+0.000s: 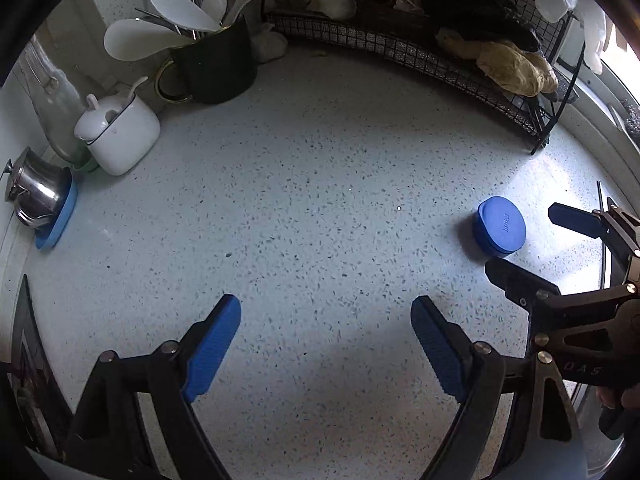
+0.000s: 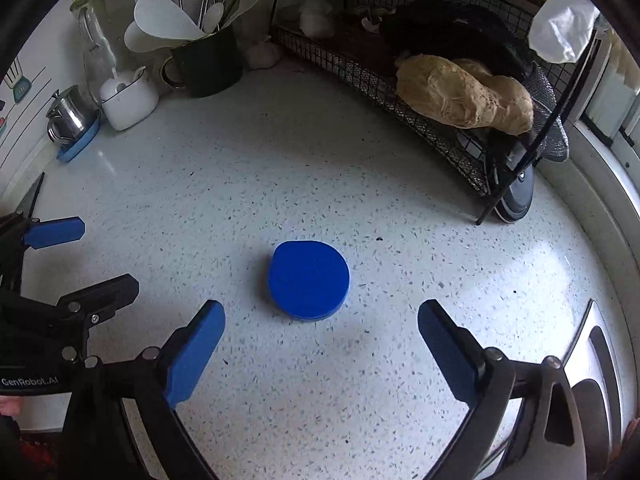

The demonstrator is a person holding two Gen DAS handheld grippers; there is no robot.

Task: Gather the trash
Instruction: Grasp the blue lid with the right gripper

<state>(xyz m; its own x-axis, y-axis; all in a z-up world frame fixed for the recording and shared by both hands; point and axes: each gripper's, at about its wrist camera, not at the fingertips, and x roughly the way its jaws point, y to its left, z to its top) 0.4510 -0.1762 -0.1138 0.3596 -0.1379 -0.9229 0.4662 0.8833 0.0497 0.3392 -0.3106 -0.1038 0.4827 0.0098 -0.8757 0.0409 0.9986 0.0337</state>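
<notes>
With both the right gripper (image 2: 320, 344) and left gripper (image 1: 326, 340) spread wide and empty, the approach step seems in hand: blue lid (image 2: 308, 279) lies flat on the speckled counter (image 2: 360, 184) just ahead of the right jaws, which must next straddle it and close.

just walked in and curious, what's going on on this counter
A person is holding a claw in each hand over a speckled countertop. Both are open and empty. The right claw hovers just short of a round blue container lying alone on the counter; nothing touches it yet. The left claw hangs over bare counter beside it. Utensils, jars and a wire rack line the back.
</notes>
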